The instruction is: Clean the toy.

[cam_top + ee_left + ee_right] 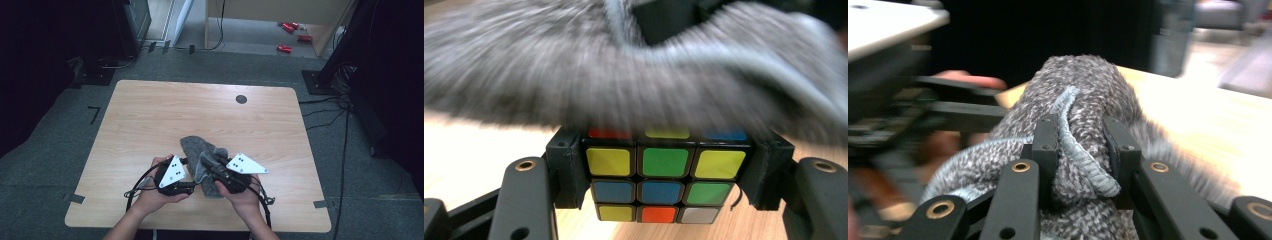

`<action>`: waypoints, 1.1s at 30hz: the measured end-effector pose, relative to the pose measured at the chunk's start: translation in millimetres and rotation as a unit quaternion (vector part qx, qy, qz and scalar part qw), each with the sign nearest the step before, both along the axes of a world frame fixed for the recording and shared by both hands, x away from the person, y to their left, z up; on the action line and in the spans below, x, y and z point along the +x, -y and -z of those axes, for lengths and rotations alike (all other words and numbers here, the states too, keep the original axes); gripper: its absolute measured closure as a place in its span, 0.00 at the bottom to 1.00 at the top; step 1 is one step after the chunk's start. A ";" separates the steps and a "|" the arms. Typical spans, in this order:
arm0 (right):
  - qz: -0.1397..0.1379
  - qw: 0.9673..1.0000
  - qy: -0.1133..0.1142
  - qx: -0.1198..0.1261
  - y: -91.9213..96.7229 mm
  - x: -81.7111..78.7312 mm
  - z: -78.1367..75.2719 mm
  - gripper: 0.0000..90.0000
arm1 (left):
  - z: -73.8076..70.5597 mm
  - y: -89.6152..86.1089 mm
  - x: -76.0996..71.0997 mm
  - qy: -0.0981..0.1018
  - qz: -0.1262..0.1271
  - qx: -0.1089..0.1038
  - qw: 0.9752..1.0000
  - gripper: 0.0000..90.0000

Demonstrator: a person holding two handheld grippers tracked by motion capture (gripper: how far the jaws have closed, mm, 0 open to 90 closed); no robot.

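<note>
Near the table's (150, 115) front edge, the left gripper (664, 175) has its jaws clamped on a scrambled puzzle cube (664, 177), half draped by a grey fuzzy cloth (202, 155). The right gripper (1080, 150) pinches a fold of that cloth beside it. No writing is legible on either.

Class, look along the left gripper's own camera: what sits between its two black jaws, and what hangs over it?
In the left gripper view, a colour-tiled puzzle cube is clamped between the jaws of the left gripper; the grey cloth drapes across its top.
</note>
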State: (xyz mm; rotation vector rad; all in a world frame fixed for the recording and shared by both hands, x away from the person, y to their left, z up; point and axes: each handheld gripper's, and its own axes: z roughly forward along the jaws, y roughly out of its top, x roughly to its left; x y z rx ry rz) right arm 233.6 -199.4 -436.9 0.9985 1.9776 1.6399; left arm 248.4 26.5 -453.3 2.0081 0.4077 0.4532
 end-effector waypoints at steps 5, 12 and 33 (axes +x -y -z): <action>0.032 0.999 -0.022 0.008 20.5 7.5 0.8 0.81 | -1.6 -2.6 1.6 -0.003 0.000 -0.010 1.000 0.39; -0.030 0.999 0.020 0.001 -9.5 -11.4 -10.1 0.80 | 2.6 2.8 -1.5 0.000 0.003 0.010 1.000 0.39; 0.171 0.977 -0.100 -0.074 87.4 43.5 42.7 0.78 | -3.0 -28.4 17.9 -0.034 -0.046 -0.058 0.997 0.39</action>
